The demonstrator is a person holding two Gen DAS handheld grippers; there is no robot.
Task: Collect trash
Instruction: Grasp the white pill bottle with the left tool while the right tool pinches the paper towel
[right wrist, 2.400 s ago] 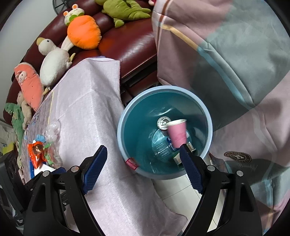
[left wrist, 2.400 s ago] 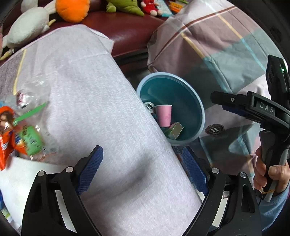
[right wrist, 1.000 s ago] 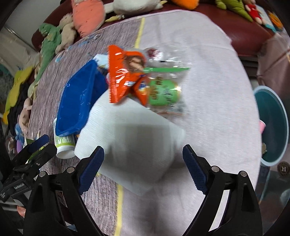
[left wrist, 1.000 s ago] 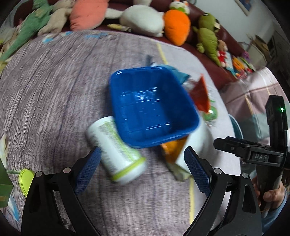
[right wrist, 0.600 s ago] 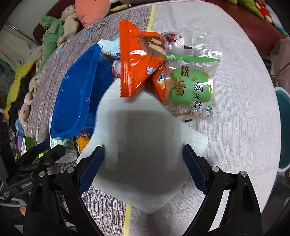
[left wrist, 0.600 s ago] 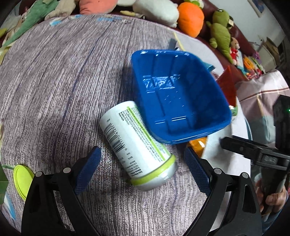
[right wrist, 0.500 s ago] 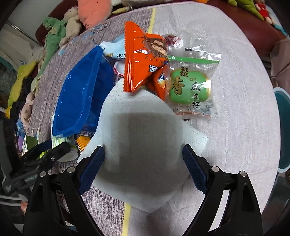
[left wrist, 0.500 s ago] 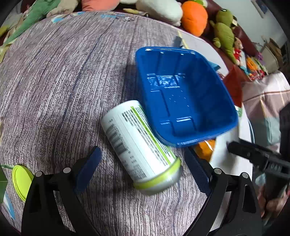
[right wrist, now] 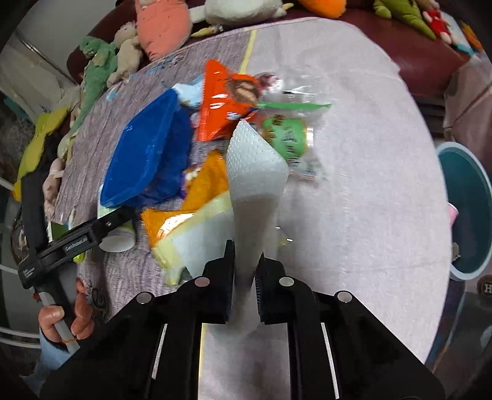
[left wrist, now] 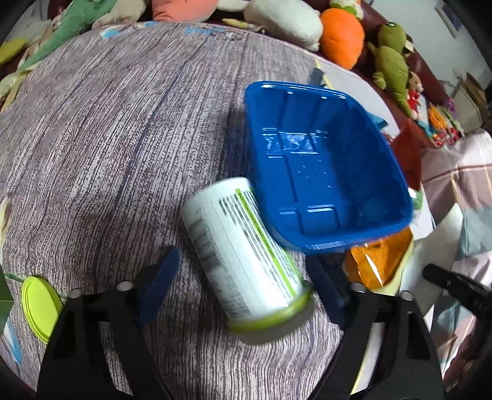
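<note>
Right wrist view: the right gripper (right wrist: 245,270) is pinching a white paper towel (right wrist: 255,172), its jaws closed narrowly on the sheet's lower edge while the rest is standing up in a fold above the cloth-covered counter (right wrist: 353,184). Beside the towel, an orange snack bag (right wrist: 227,101), a green-printed clear wrapper (right wrist: 287,138) and an orange-yellow packet (right wrist: 196,197) are lying in a cluster, touching one another. A teal trash bin (right wrist: 467,212) is standing off the counter's right edge.

Left wrist view: the left gripper (left wrist: 243,278) is straddling a white canister with a green rim (left wrist: 246,255), which is lying on its side; the jaws are standing wide, one on either side, and contact cannot be told through the blur. The canister is touching a blue plastic tray (left wrist: 323,166). A lime-green lid (left wrist: 38,307) is lying well apart at left. Plush toys (left wrist: 338,27) are lining the far edge.
</note>
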